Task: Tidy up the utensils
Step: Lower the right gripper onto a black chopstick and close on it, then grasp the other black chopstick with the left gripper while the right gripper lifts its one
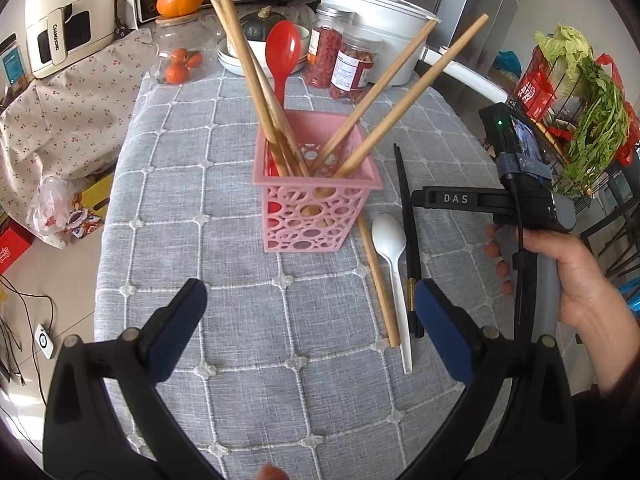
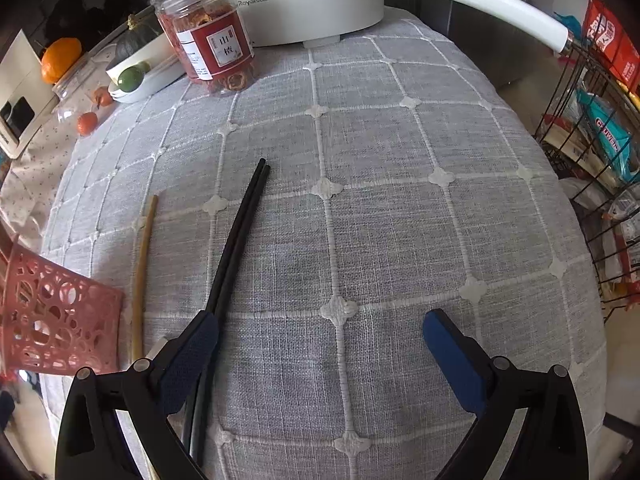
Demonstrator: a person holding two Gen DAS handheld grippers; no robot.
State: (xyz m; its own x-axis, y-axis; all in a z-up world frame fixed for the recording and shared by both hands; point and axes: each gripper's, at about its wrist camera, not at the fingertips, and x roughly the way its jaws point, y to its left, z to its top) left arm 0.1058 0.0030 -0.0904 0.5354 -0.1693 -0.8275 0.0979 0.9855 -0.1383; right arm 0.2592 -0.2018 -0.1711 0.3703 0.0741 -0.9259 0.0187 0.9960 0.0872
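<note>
Basket [image 1: 316,196] mid-table already holds four wooden chopsticks [image 1: 256,80] and a red spoon [image 1: 282,56]; just beside it on the cloth lie one wooden chopstick [image 1: 378,280], a white spoon [image 1: 394,264] and black chopsticks [image 2: 236,240], seemingly left to do. Left gripper [image 1: 308,312] and right gripper [image 2: 320,344] both spread, empty

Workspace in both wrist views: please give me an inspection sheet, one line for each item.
Surface: grey quilted tablecloth, flat.
Job's things: pink basket holds wooden chopsticks and red spoon; white spoon, black chopsticks and one wooden chopstick lie on the cloth.
Clutter: two jars, white cooker, bowls and fruit at the far edge.
Grippers: left claw open, empty; right claw open over the black chopsticks.
Cables: wires on the floor.
Surroundings: wire rack with greens.
</note>
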